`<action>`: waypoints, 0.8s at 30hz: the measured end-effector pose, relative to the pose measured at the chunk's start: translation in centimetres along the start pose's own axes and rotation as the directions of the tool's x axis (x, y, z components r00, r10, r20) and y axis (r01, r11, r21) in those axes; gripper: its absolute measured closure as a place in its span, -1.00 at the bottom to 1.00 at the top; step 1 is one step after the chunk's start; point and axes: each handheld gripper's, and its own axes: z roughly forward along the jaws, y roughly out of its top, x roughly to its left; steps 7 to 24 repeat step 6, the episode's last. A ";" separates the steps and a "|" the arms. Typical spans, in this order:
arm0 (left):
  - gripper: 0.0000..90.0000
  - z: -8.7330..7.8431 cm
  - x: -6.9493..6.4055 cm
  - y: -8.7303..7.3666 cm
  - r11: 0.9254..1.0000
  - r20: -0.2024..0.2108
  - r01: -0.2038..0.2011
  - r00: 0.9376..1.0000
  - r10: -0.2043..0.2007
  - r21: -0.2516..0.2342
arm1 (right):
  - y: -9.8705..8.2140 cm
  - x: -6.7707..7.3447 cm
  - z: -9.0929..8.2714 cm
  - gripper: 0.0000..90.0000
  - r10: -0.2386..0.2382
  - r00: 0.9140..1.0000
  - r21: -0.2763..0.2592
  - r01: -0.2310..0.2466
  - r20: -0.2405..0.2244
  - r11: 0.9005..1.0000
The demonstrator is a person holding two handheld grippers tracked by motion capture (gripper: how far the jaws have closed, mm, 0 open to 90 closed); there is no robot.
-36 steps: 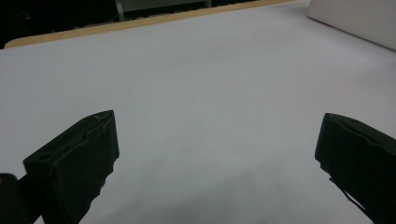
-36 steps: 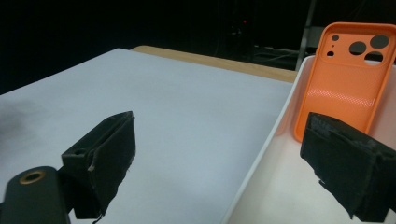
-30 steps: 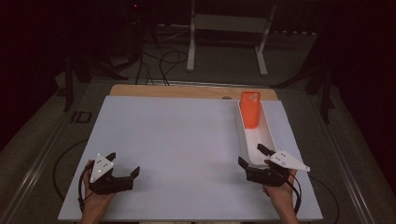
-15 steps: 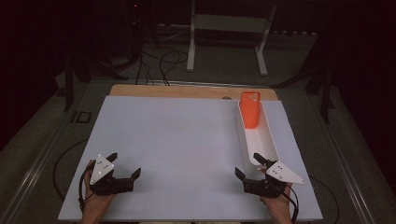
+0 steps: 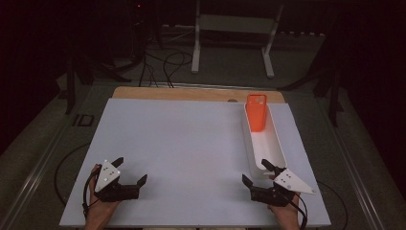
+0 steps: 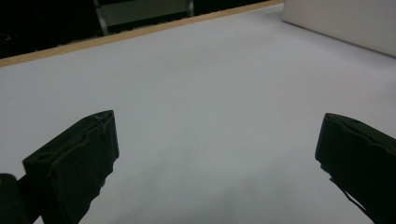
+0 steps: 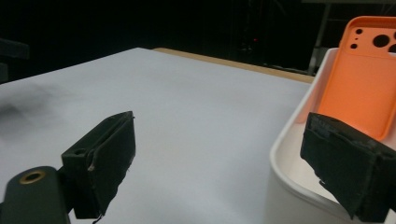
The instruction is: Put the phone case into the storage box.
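Observation:
An orange phone case (image 5: 256, 112) (image 7: 365, 88) leans upright at the far end of a long white tray (image 5: 274, 143) (image 7: 299, 182) on the right side of the white table. My right gripper (image 5: 256, 174) (image 7: 224, 163) is open near the table's front edge, just short of the tray's near end, with nothing between its jaws. My left gripper (image 5: 130, 170) (image 6: 217, 158) is open at the front left over bare table, also holding nothing.
The white table top (image 5: 191, 143) has a wooden strip (image 5: 191, 94) along its far edge. Beyond it stand a white metal stand (image 5: 230, 33) and cables (image 5: 163, 67) on a dark floor. The tray's white wall (image 6: 345, 23) shows far off in the left gripper view.
My right gripper has drawn back toward the front edge, away from the tray's near end. The left gripper has stayed put.

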 end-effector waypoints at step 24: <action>-0.99 0.1 0.0 0.0 1.000 -0.007 -0.004 1.000 0.004 0.005 | -0.1 -0.3 0.0 -0.77 0.004 1.000 -0.002 -0.004 0.006 1.000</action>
